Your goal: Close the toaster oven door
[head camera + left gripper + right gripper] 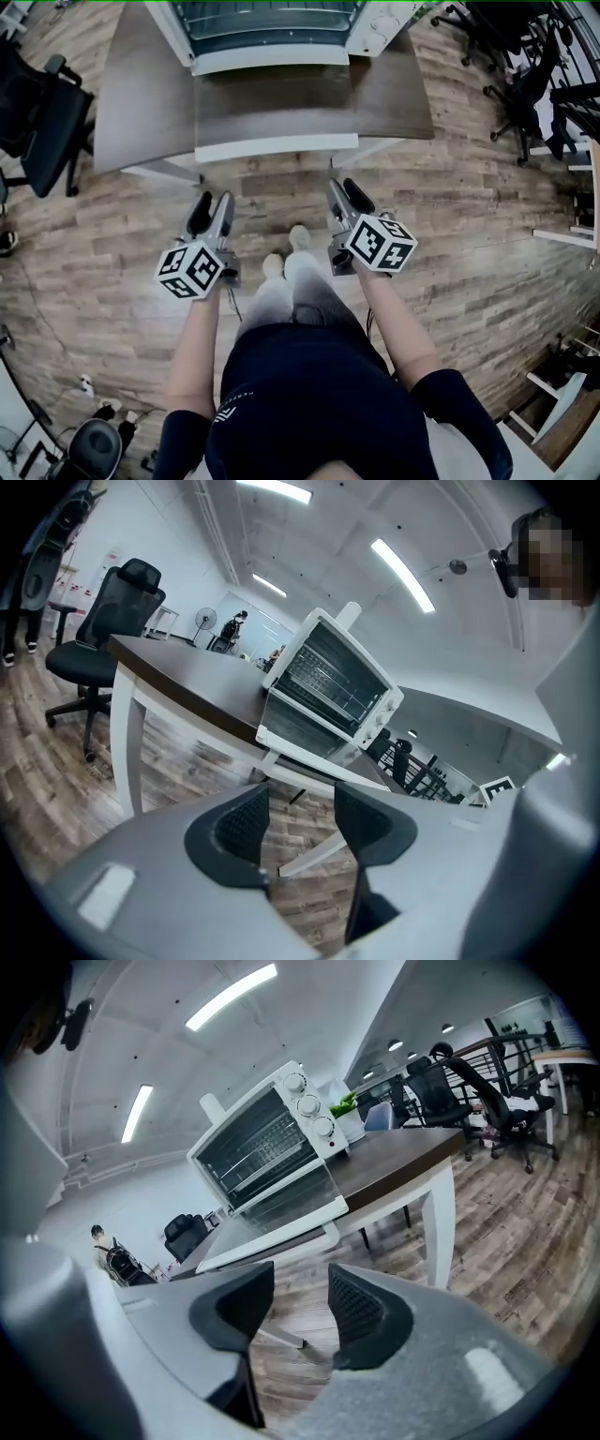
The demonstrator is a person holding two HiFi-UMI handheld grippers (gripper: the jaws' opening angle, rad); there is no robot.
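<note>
Toaster oven door (277, 105) hangs open, folded out flat from the white toaster oven (272, 28) so that it juts past the front edge of the bench (141, 103) toward the person. Its white handle edge (277, 147) is the long axis that matters. It runs left to right across the person, and it is the part nearest both grippers.

Both grippers are on the person's side of that edge and apart from it. In each gripper view the door appears above the jaws, so I judge both to be lower than the door. The left gripper (212, 214) lines up with the left end of the edge and the right gripper (347, 199) with the right end. The right one looks slightly nearer, but either could reach.

Both grippers have their jaws spread, with only the wooden floor (281, 187) showing between them. To close the door, a gripper would likely have to come forward and up under the handle edge, then swing it up and away toward the toaster oven.
</note>
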